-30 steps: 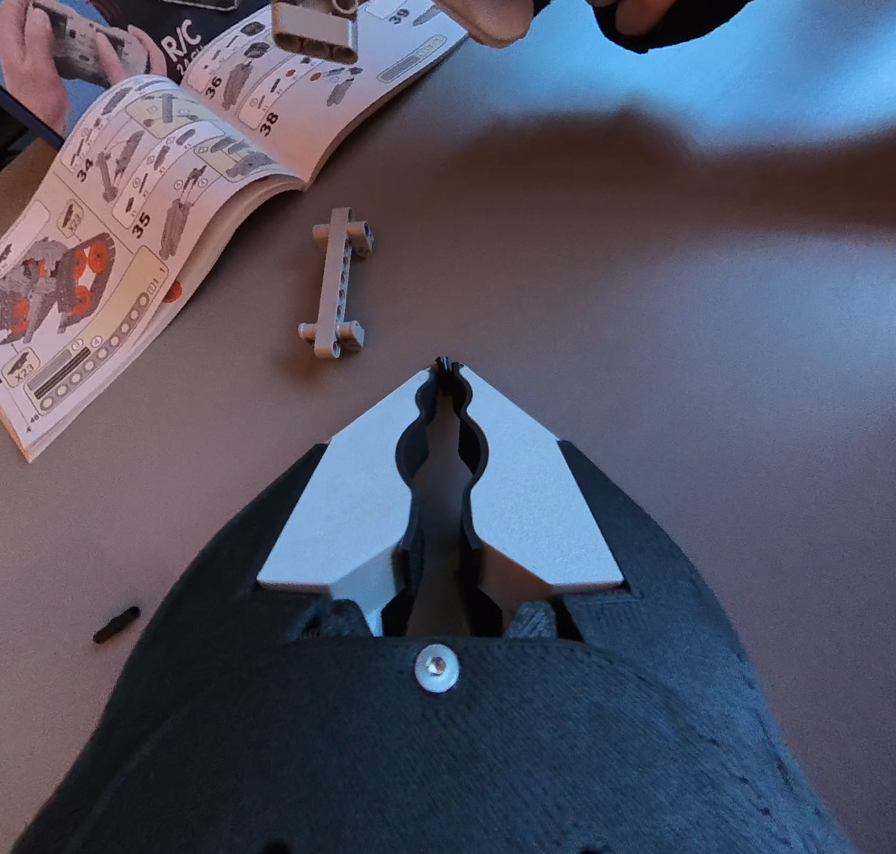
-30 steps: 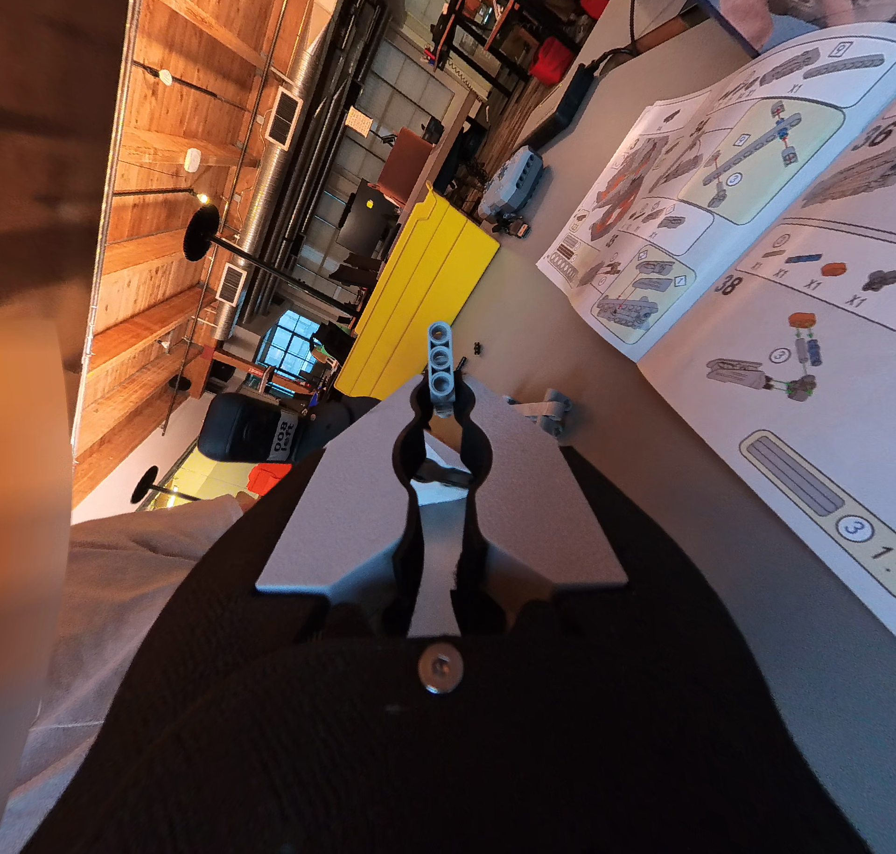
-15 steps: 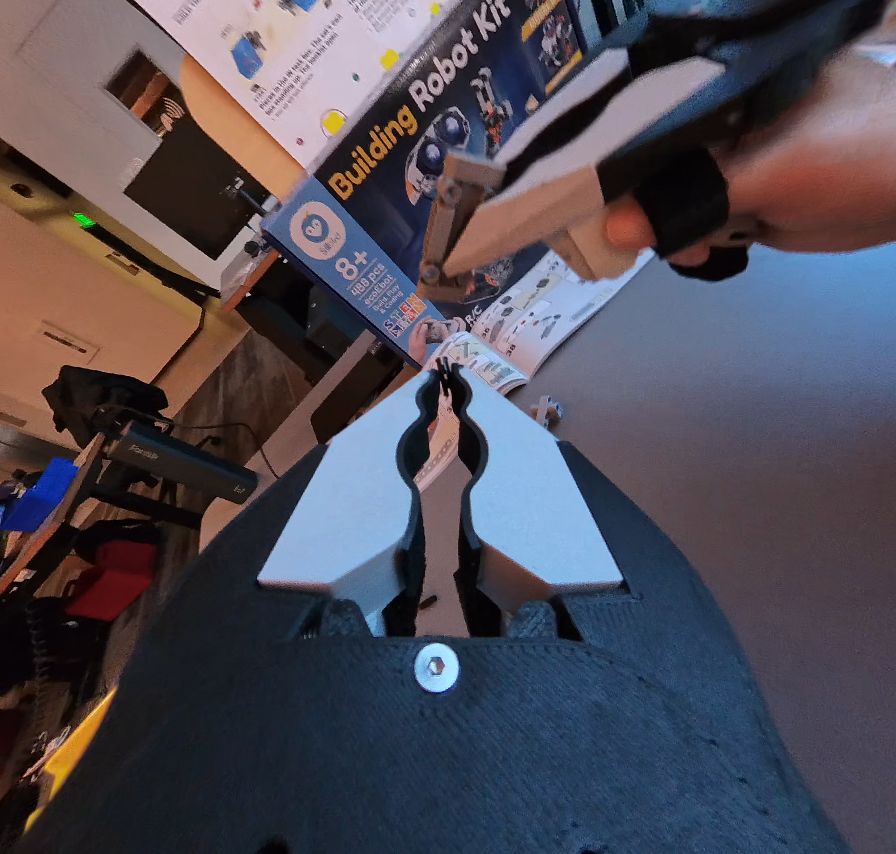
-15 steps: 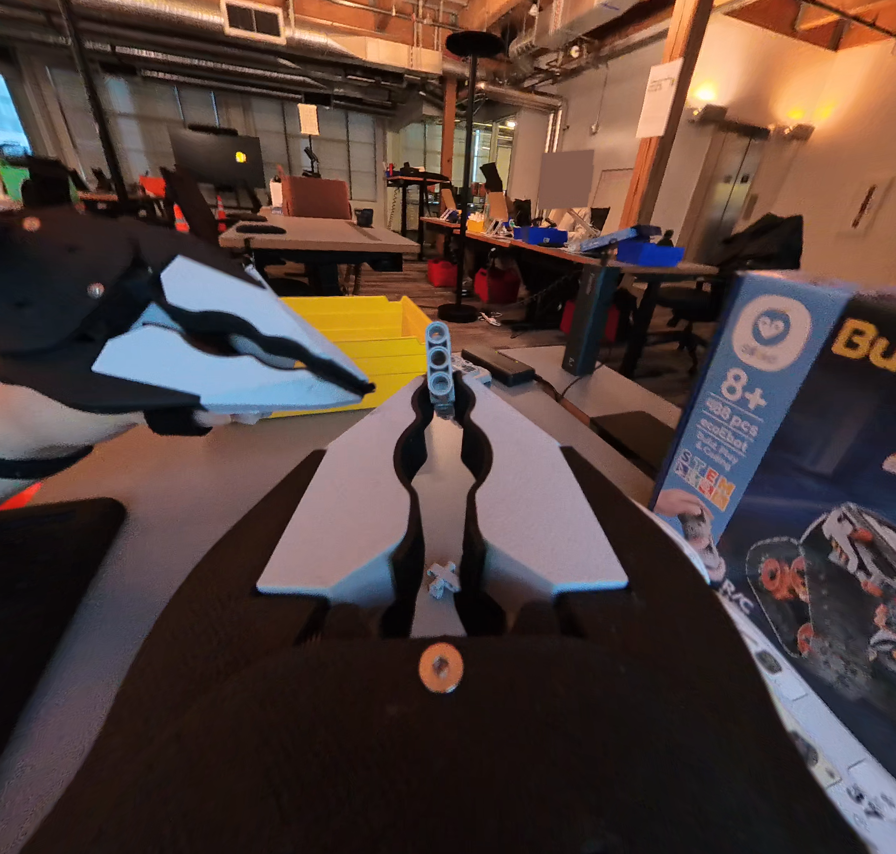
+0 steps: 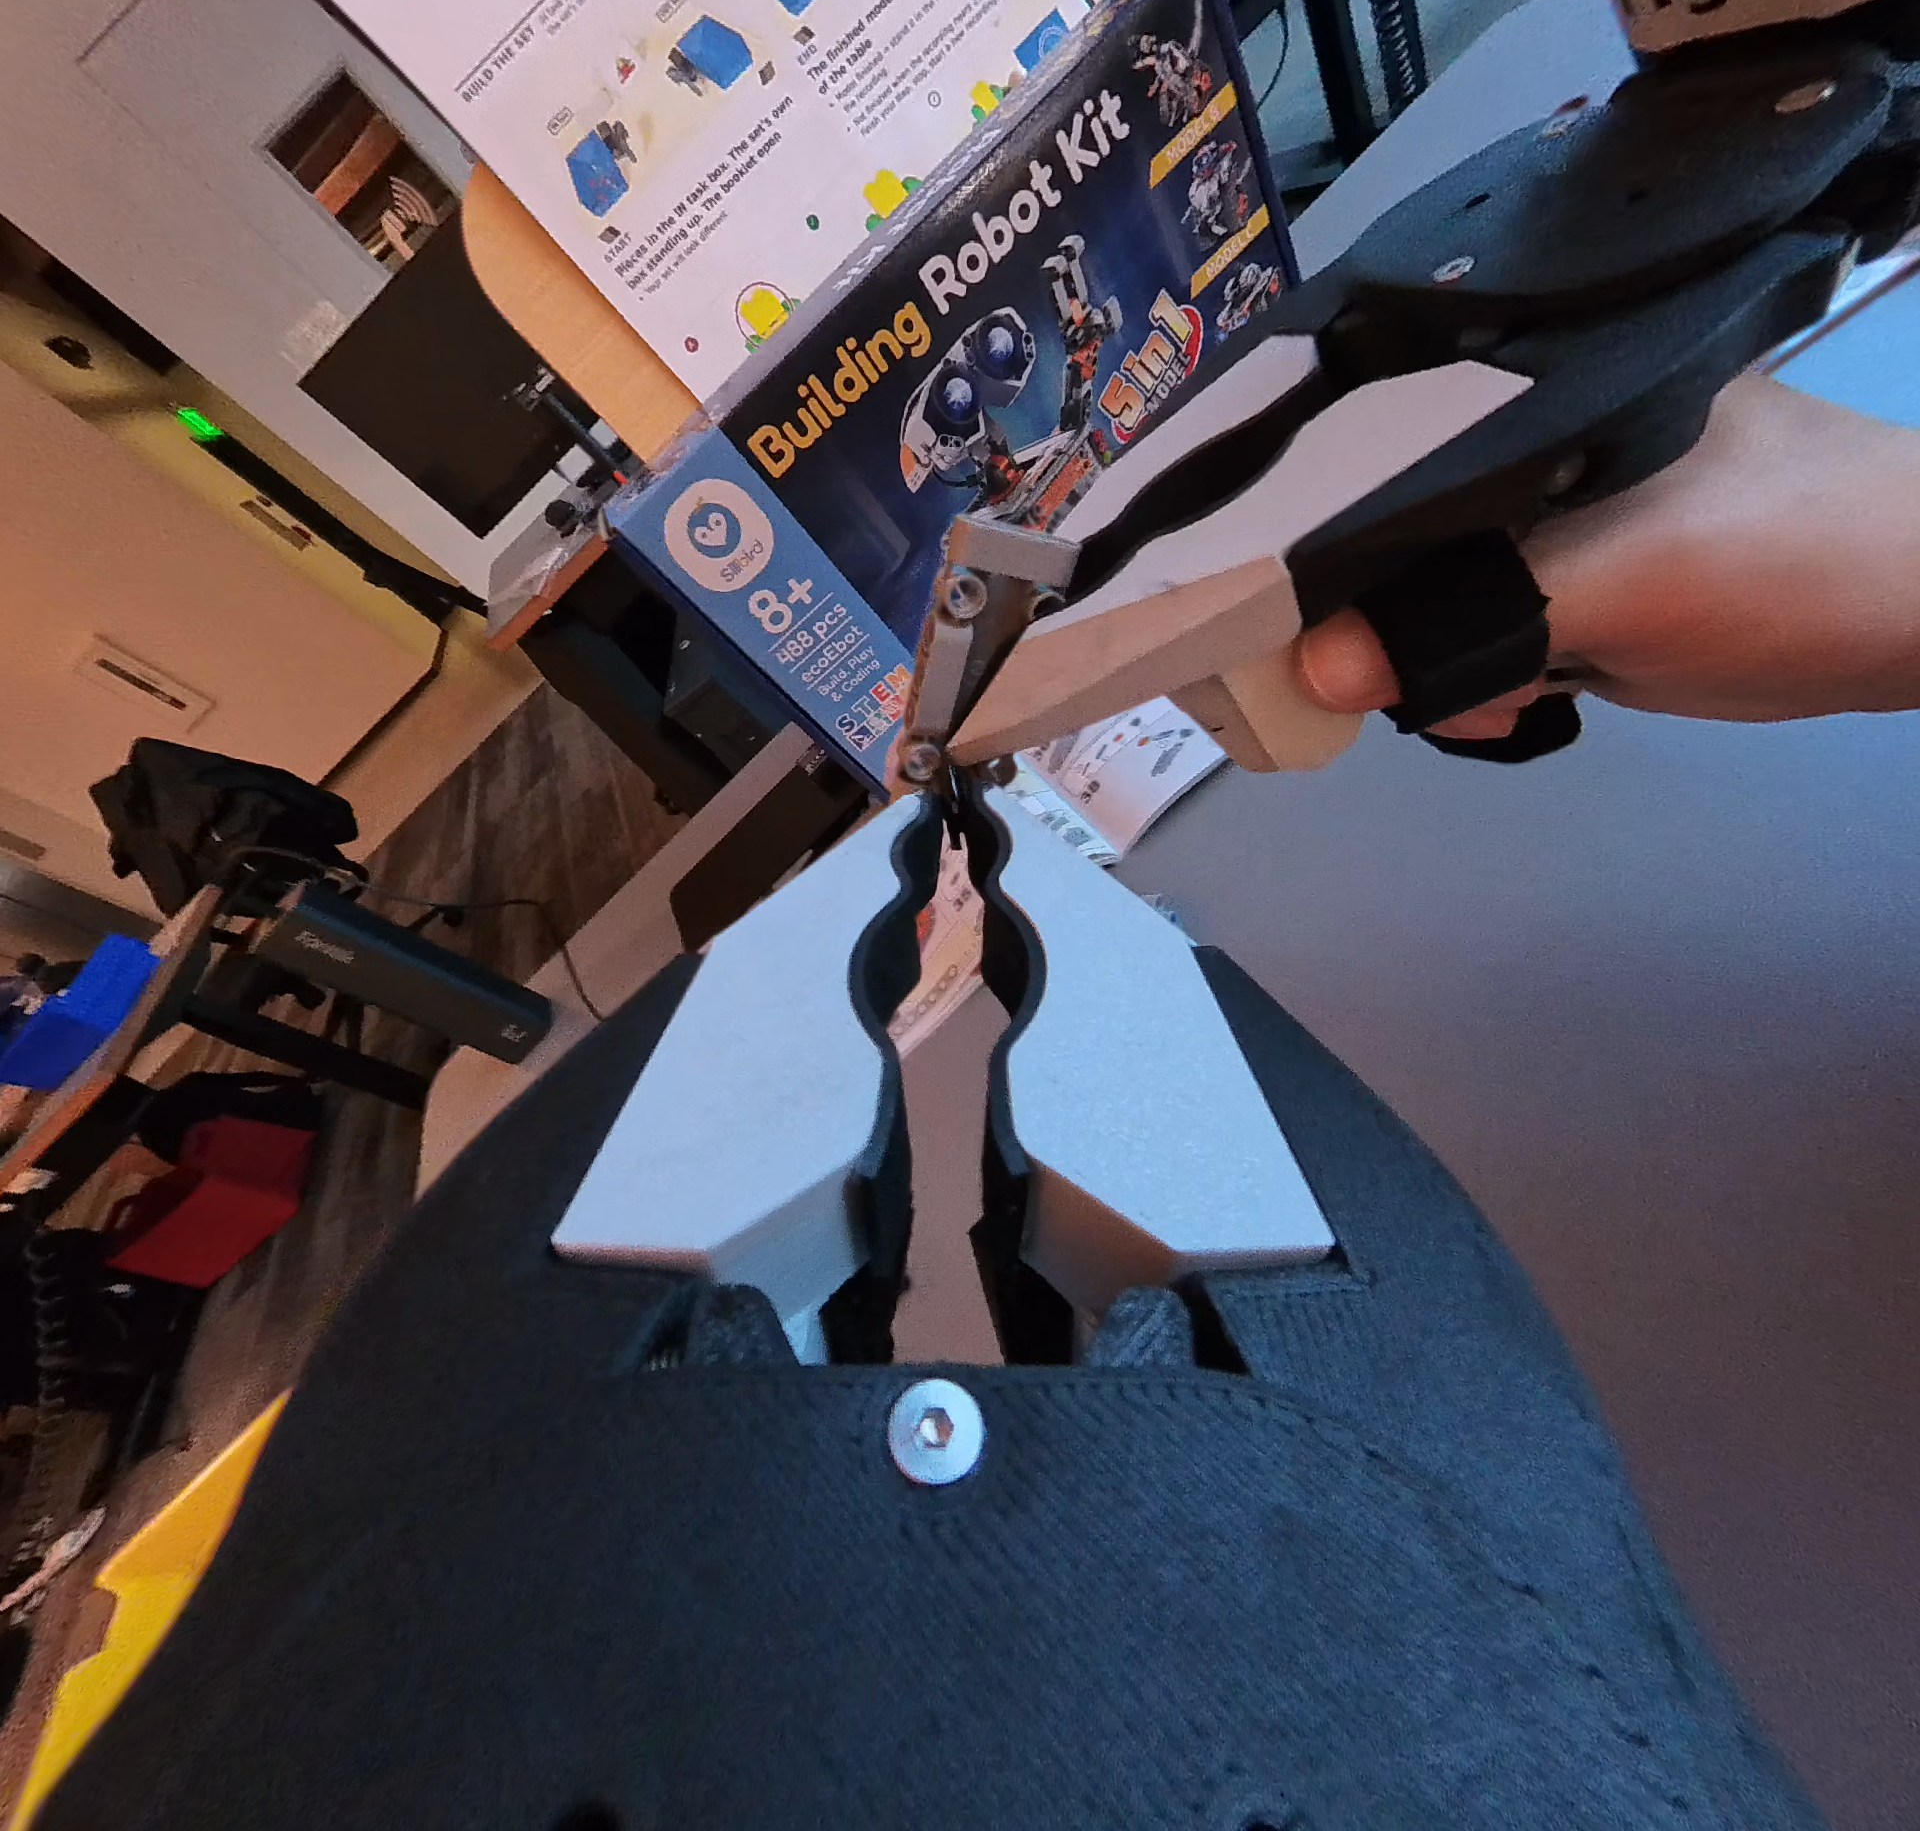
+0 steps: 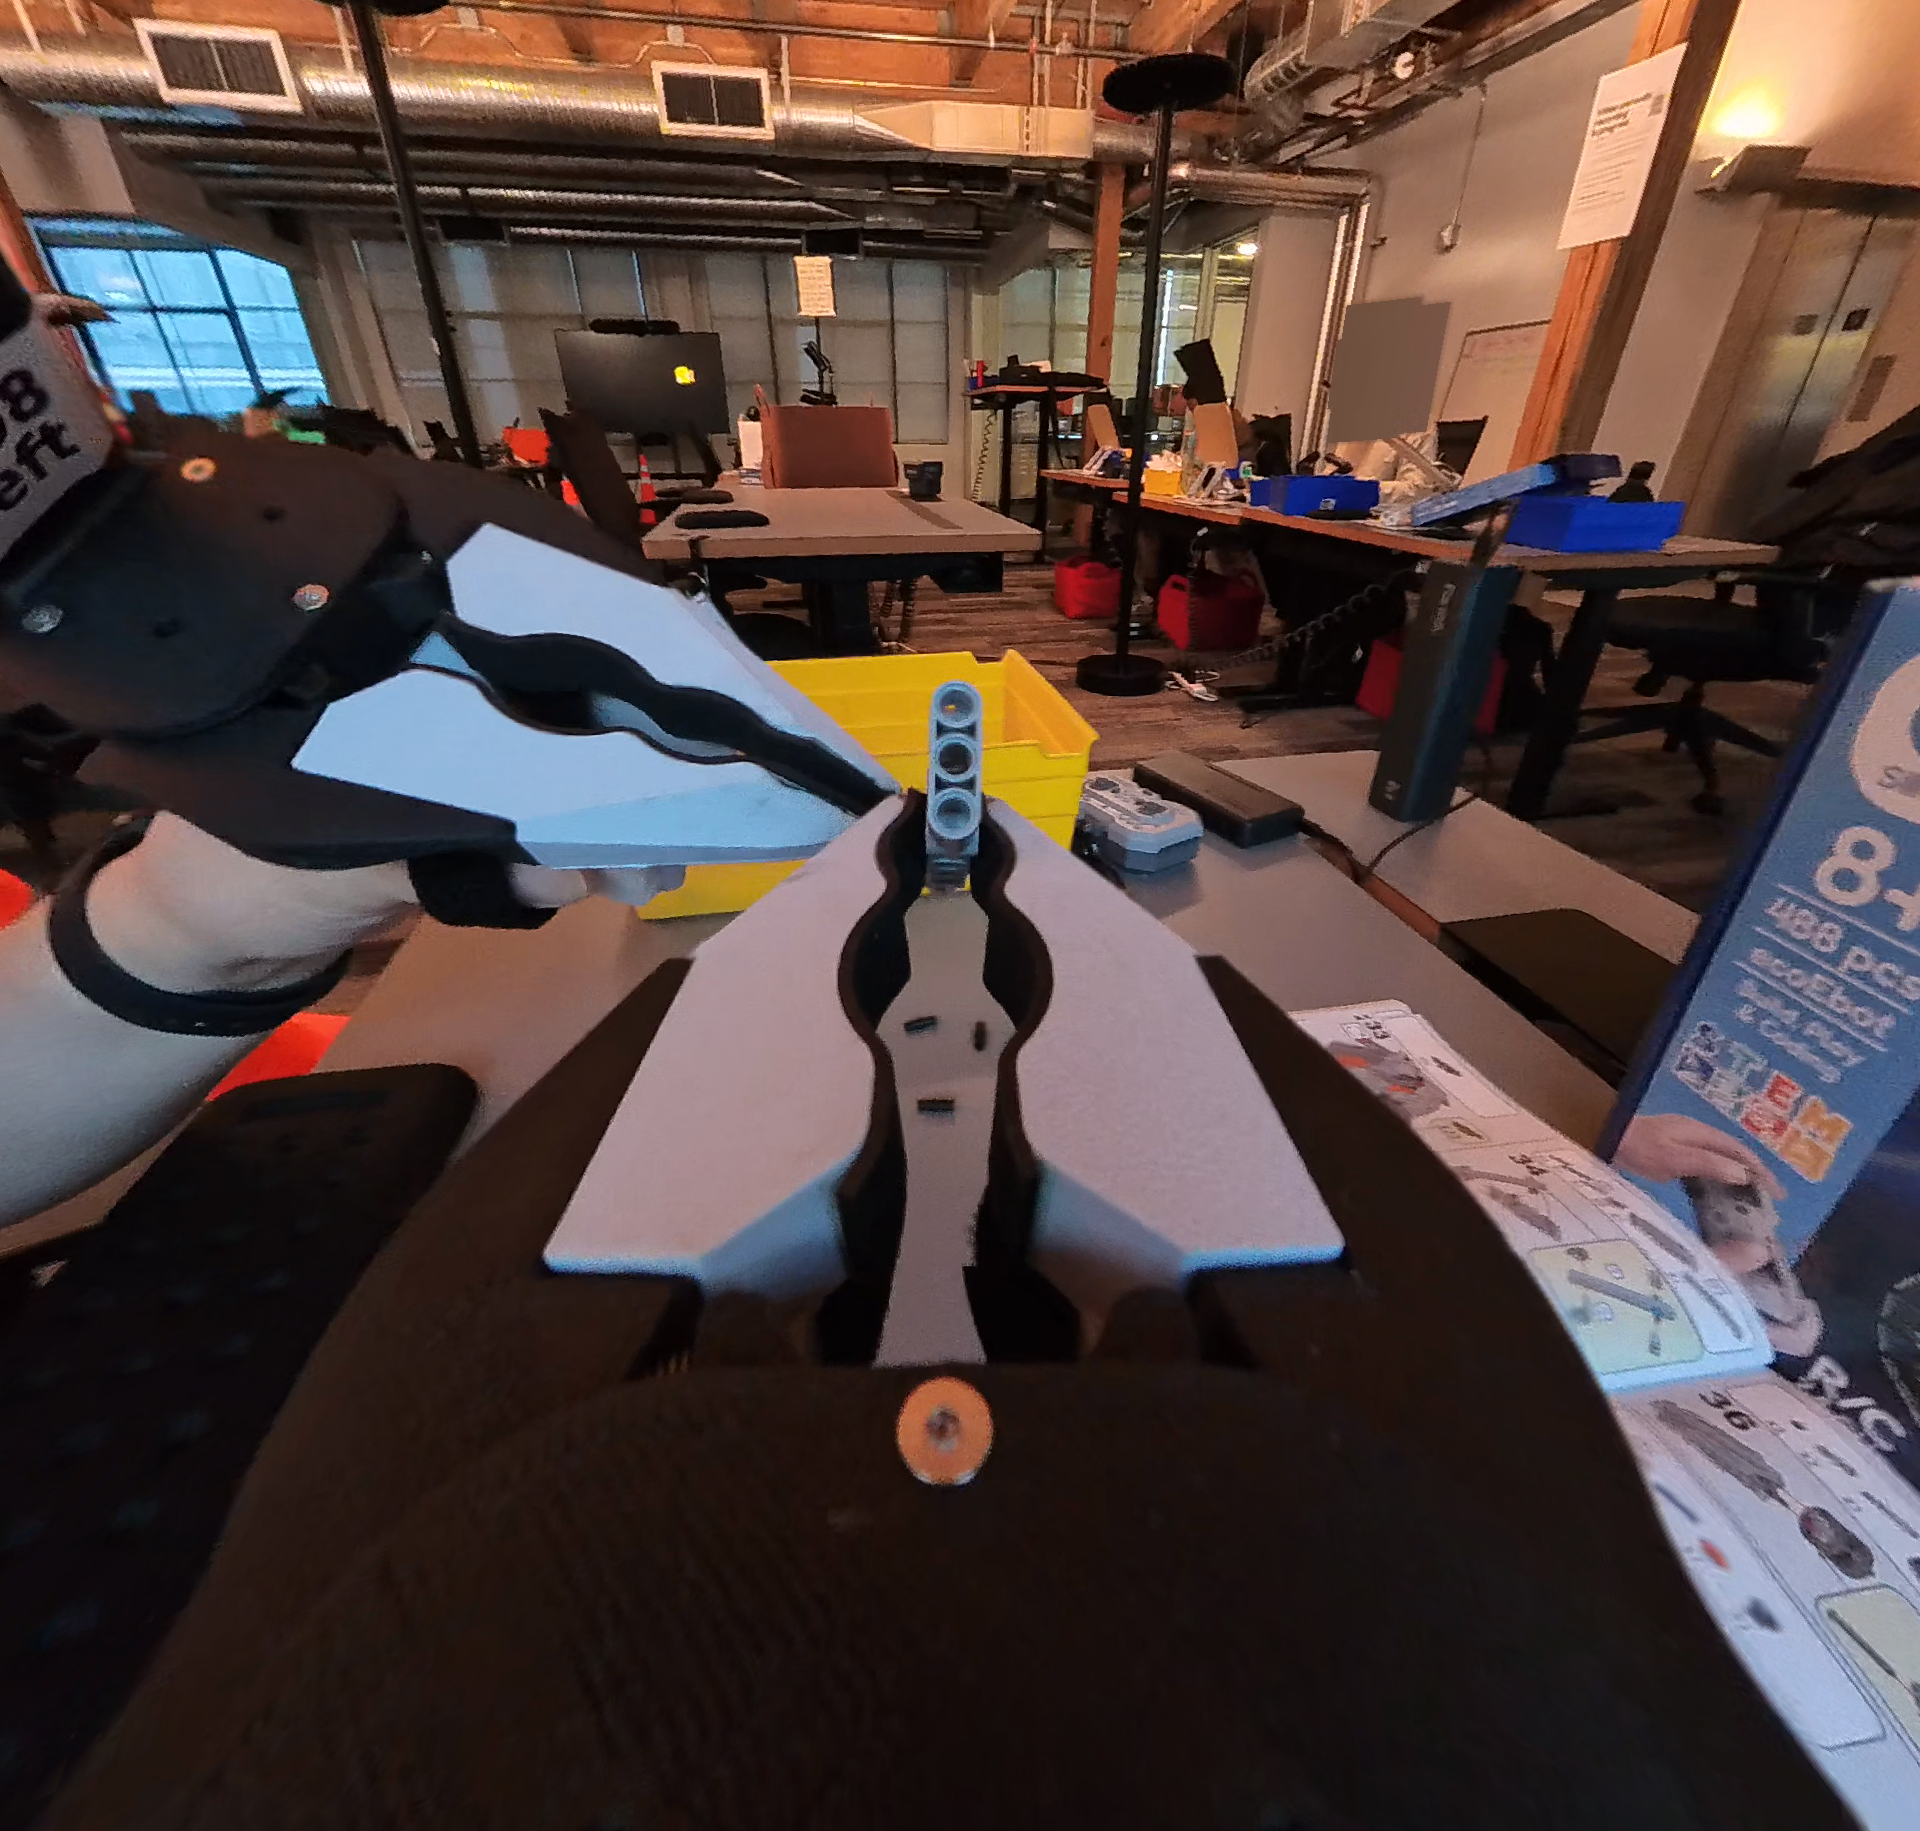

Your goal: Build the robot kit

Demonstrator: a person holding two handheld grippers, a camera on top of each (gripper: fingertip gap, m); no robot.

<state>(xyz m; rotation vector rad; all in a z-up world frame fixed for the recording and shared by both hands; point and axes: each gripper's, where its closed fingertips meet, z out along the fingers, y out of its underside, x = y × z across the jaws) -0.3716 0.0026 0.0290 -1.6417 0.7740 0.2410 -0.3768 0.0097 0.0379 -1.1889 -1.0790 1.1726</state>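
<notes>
My right gripper (image 6: 951,836) is shut on a grey three-hole beam piece (image 6: 956,768) that stands upright out of its tips above the table. It also shows in the left wrist view (image 5: 971,628), held by the right gripper (image 5: 982,742), which comes in from the upper right. My left gripper (image 5: 951,810) is shut on a small black pin (image 5: 951,825). Its tip is right at the lower end of the beam piece. In the right wrist view the left gripper (image 6: 878,799) comes in from the left and meets the beam's lowest hole.
A blue kit box (image 5: 987,347) stands behind, also at the right edge of the right wrist view (image 6: 1818,950). An open instruction booklet (image 6: 1538,1189) lies below it. Loose black pins (image 6: 935,1106) lie on the grey table (image 6: 1299,929). A yellow bin (image 6: 904,701) and a grey battery box (image 6: 1138,831) sit farther off. The tips of both grippers are at nearly the same place.
Both grippers rose from the table and turned level. They closed in on each other, and the left gripper's tip now meets the beam piece held in the right gripper.
</notes>
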